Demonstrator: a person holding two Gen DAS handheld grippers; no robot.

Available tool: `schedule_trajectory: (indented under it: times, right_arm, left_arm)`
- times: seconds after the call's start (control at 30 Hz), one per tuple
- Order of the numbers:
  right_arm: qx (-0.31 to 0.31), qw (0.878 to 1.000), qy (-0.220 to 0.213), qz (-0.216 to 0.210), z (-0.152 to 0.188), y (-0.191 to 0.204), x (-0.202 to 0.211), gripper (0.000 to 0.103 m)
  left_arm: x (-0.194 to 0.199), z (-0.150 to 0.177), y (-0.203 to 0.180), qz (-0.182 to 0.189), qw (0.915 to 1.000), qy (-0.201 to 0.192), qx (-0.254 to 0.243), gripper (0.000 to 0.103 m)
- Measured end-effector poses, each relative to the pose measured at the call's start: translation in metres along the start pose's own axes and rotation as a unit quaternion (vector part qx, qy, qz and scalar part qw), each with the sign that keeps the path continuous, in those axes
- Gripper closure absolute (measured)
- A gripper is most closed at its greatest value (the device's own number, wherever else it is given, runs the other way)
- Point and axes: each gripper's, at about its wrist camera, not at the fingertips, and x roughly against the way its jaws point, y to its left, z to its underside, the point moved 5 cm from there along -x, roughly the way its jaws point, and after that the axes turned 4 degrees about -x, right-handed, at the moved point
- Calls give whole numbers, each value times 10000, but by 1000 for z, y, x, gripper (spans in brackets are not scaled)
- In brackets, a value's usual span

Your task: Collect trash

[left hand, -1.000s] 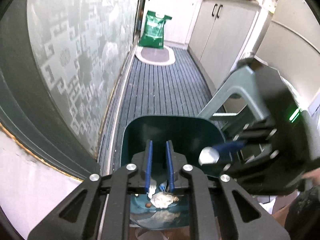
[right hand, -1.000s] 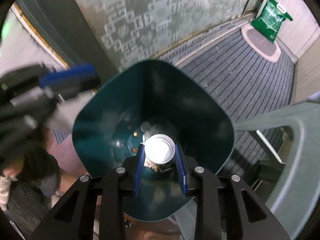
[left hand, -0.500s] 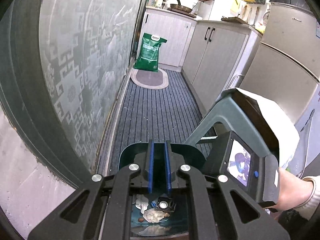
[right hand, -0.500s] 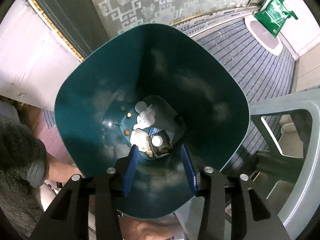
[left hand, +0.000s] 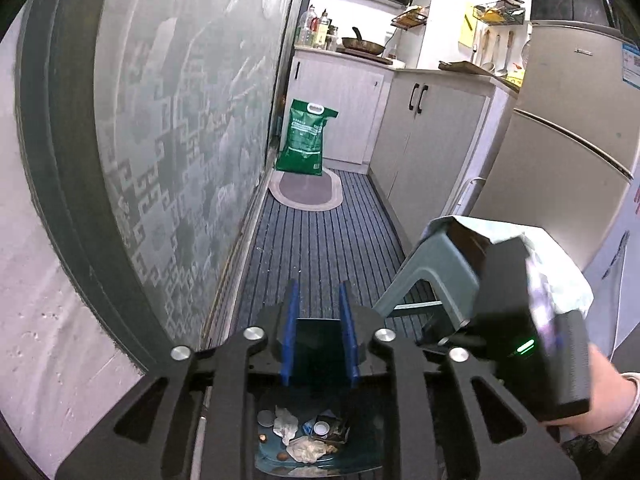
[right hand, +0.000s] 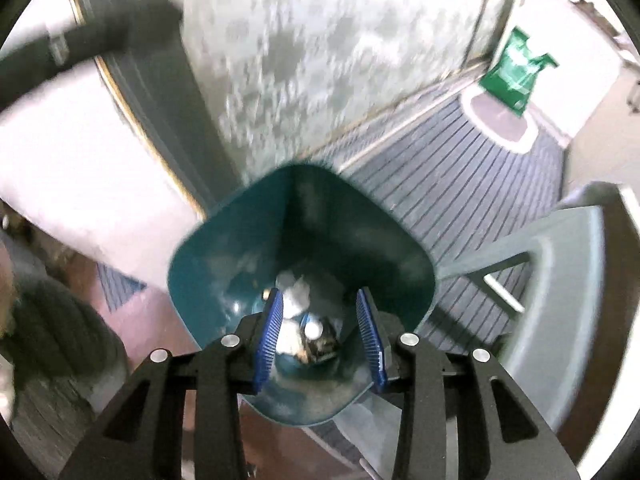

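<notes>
Holding both grippers above teal bin (right hand: 304, 216); left gripper (left hand: 319, 332) jaws opening, nothing between them; right gripper (right hand: 320, 336) jaws closing, also empty

We see trash (left hand: 308, 436) at bin bottom: crumpled paper, round lid, small dark box

Grey stool (left hand: 432, 268) just right of bin; green bag (left hand: 306, 136) far down striped floor by glass door (left hand: 180, 100)
</notes>
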Motion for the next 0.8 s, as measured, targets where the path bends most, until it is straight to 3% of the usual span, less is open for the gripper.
schedule_trajectory:
  times: [0.07,0.13,0.23,0.3,0.37,0.43,0.5,0.53,0.63,0.8]
  right_arm:
    - [-115,9993,-366,27,-2,-4,26,64]
    - [-220,9974,-682,37,-2,-6,48,60]
    - [-236,9933,-1126,144,0,-6,85,53]
    - [-226,9901,-1339,349,5,-10,107,44]
    - [-455,9839,-1673,440,15,-20,131,24]
    - [-690,9774,-1936,491,26,-29,150,14]
    - [-821,9714,-2138,630,36,-40,168,9]
    - [-889,9672,-2277,697,43,-44,180,4]
    - [-1067,9577,-2552,790,65,-55,206,3]
    - [-1276,9546,-2493,1017,100,-69,219,3]
  left_arm:
    - [4,-1,-5,-71,9999,-88,-79,69]
    - [10,0,-7,-147,9996,-201,-118,54]
    - [19,7,-8,-240,9992,-324,-60,46]
    - [26,9,-9,-248,9989,-388,-9,39]
    - [33,12,-15,-316,9983,-496,-54,28]
    - [37,17,-24,-283,9979,-541,-204,13]
    - [38,25,-34,-234,9977,-496,-398,6]
    - [36,32,-40,-224,9976,-421,-510,4]
    - [30,47,-54,-349,9970,-137,-683,3]
    - [33,60,-71,-456,9953,-47,-848,3]
